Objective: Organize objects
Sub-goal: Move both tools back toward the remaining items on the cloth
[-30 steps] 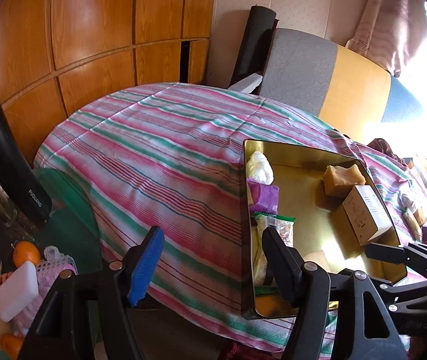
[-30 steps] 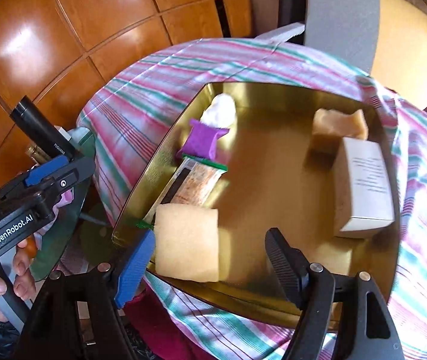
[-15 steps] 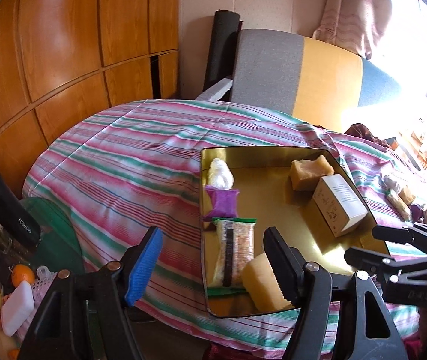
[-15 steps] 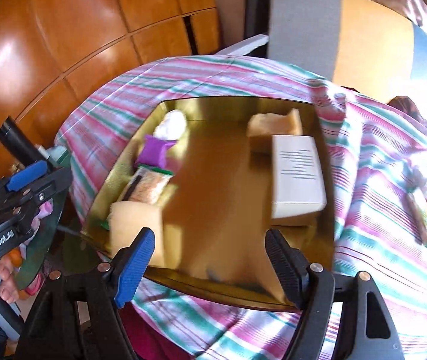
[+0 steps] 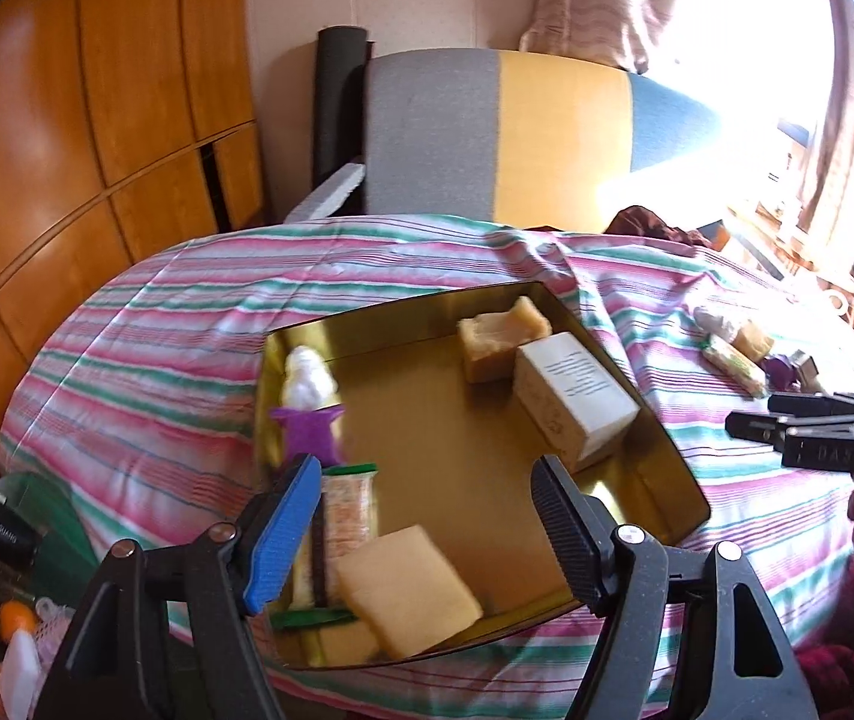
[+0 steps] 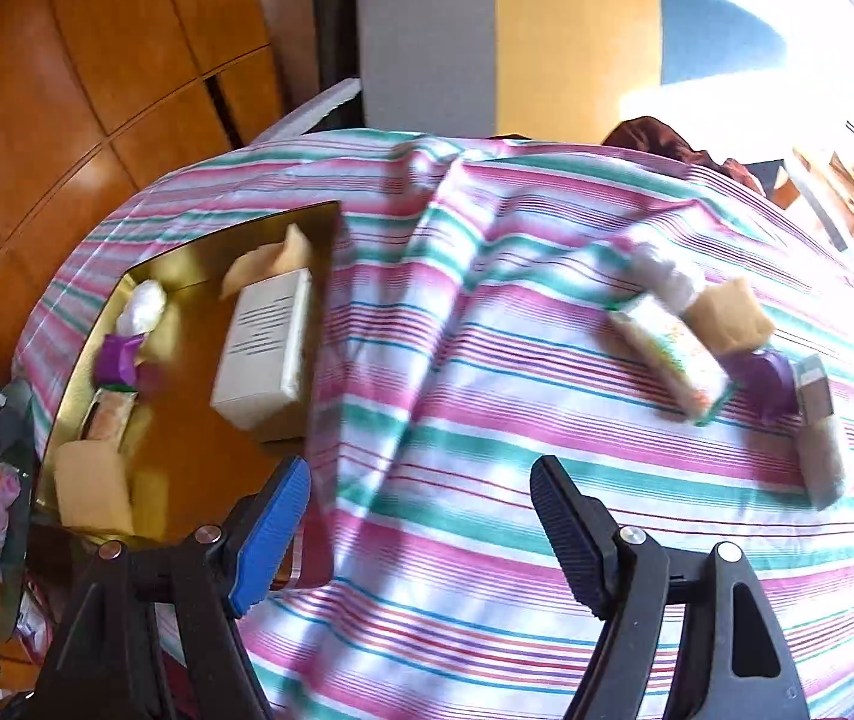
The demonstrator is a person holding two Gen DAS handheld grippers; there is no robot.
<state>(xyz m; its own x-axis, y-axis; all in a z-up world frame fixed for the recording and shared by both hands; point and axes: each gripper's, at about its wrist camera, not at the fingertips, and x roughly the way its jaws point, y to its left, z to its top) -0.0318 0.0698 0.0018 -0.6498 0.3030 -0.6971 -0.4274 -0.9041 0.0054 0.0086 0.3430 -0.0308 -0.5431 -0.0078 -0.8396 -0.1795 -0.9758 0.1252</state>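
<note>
**Both tongs empty over the striped table**

Left wrist view: our left tongs (image 5: pixel 424 531) are opening, nothing between them, above the gold tray (image 5: pixel 682 480) on the table (image 5: pixel 157 360). The white box (image 5: pixel 574 399) lies inside, long axis running away toward the tray's far corner.

Right wrist view: our right tongs (image 6: pixel 418 531) stand wide and empty over cloth. The snack packet (image 6: pixel 670 357) lies diagonally at the right, outside the tray.
</note>
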